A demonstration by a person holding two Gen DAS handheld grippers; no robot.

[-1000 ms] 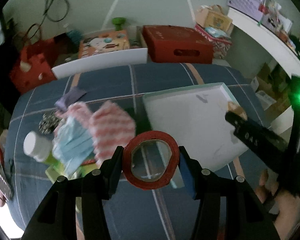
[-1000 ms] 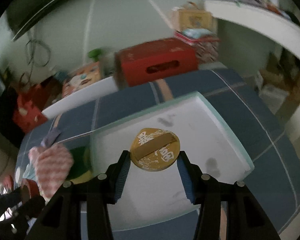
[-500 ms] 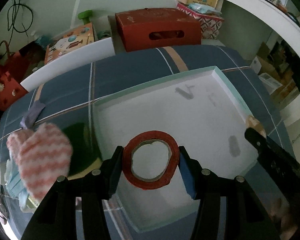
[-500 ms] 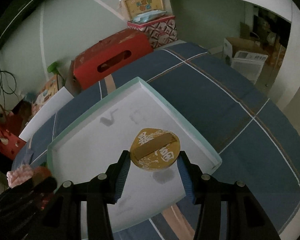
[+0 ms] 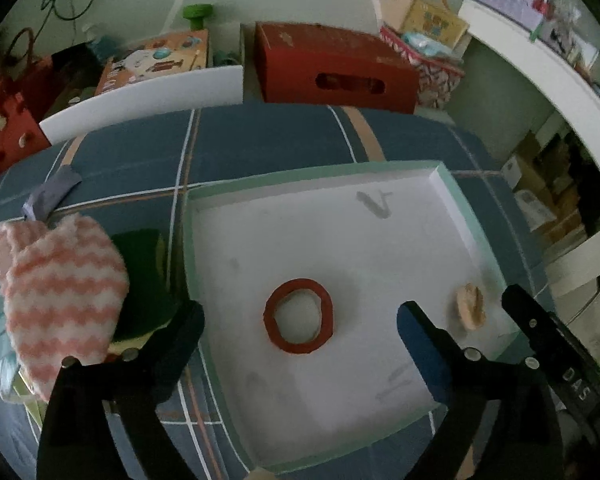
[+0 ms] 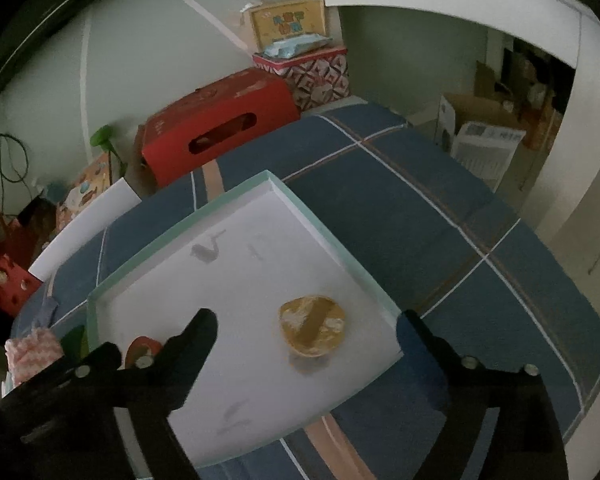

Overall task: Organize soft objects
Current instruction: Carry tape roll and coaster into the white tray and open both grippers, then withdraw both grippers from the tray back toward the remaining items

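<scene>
blue plaid bed (image 5: 260, 148) | white tray (image 5: 452, 184) | both hand-held grippers wide apart, empty

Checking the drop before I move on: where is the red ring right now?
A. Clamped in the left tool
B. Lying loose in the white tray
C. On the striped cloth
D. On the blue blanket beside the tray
B: the red ring lies on the white tray floor, with the left tool spread open around it and not touching.
</scene>
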